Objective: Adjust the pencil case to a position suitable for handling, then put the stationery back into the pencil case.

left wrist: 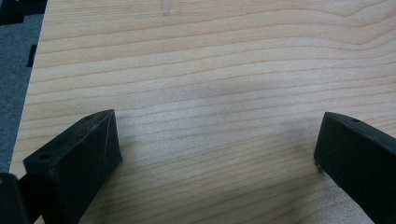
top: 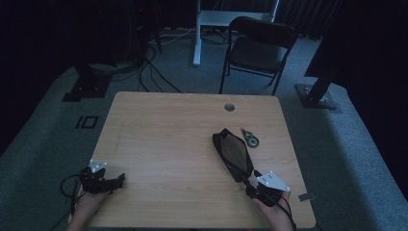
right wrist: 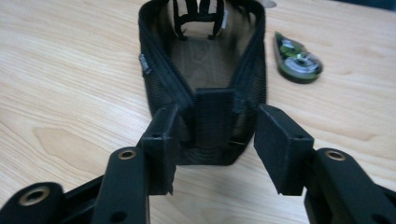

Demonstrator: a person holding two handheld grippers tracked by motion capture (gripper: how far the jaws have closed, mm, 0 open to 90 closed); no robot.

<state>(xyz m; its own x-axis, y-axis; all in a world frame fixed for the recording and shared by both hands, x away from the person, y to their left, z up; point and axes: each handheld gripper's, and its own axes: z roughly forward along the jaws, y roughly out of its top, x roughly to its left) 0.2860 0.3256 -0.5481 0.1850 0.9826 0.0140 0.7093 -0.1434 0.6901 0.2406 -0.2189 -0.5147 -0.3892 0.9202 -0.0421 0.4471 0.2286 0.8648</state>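
At the desk (top: 159, 139), I hold my right tongs (right wrist: 219, 149) spread around the near end of a black mesh pouch (right wrist: 205, 70), one jaw on either side of its narrow end panel, the left one looking to touch the mesh wall, the right one just clear of it. The pouch lies straight ahead of these tongs, its open top gaping upward and its length running away from them. Just beyond and to the right of it sits a small green correction-tape dispenser (right wrist: 296, 58), apart from the pouch. My left tongs (left wrist: 215, 154) rest low over bare wood well away from all this, jaws spread wide with nothing between them.

I judge the pouch light and soft: thin mesh walls that will fold and sag under a squeeze, with only the stitched rim and the end panel offering any stiffness. The end panel between my right jaws looks like the surest hold; a grip on the mesh side alone would likely let the pouch droop or twist. Its woven fabric should not slip much.
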